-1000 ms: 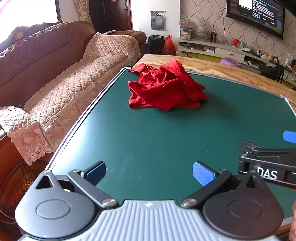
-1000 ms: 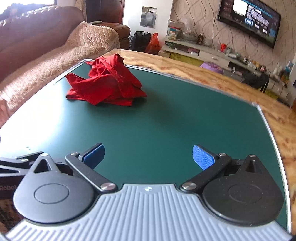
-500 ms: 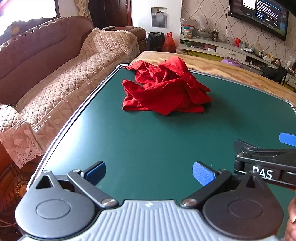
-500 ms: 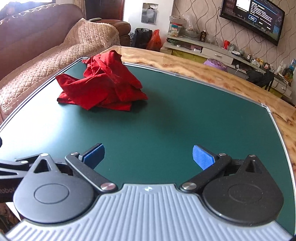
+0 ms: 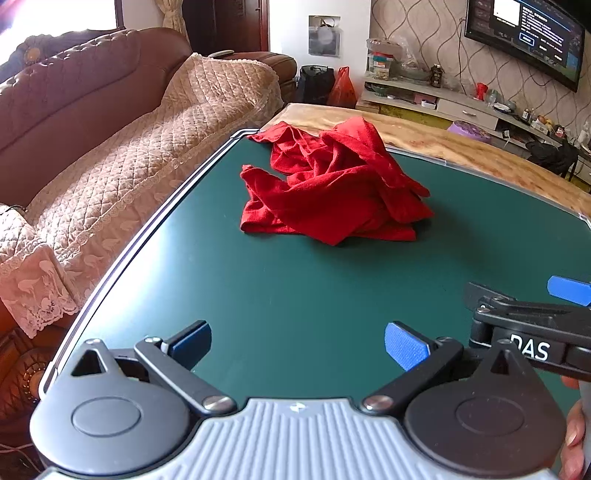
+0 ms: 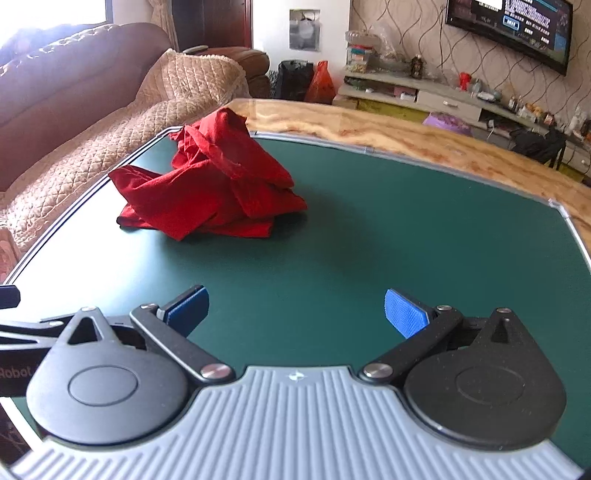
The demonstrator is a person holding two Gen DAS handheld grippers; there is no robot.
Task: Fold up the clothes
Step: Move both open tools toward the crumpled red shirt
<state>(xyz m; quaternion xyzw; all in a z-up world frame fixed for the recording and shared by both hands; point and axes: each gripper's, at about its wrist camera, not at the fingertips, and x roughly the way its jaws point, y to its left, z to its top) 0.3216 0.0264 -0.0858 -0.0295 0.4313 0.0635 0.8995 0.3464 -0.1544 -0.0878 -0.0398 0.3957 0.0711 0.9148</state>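
Over the last second I have brought both wide-open, empty tongs, left [image 5: 297, 343] and right [image 6: 295, 310], nearer the crumpled red garment [image 5: 332, 188] heaped at the green surface's [image 5: 295, 280] far-left corner, likely approaching to grasp.

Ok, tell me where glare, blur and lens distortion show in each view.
Left wrist view: window blown out, mat edge bowed by the fisheye, red garment sharp. Right wrist view: pale glare on the green mat, window corner washed out, background slightly soft.
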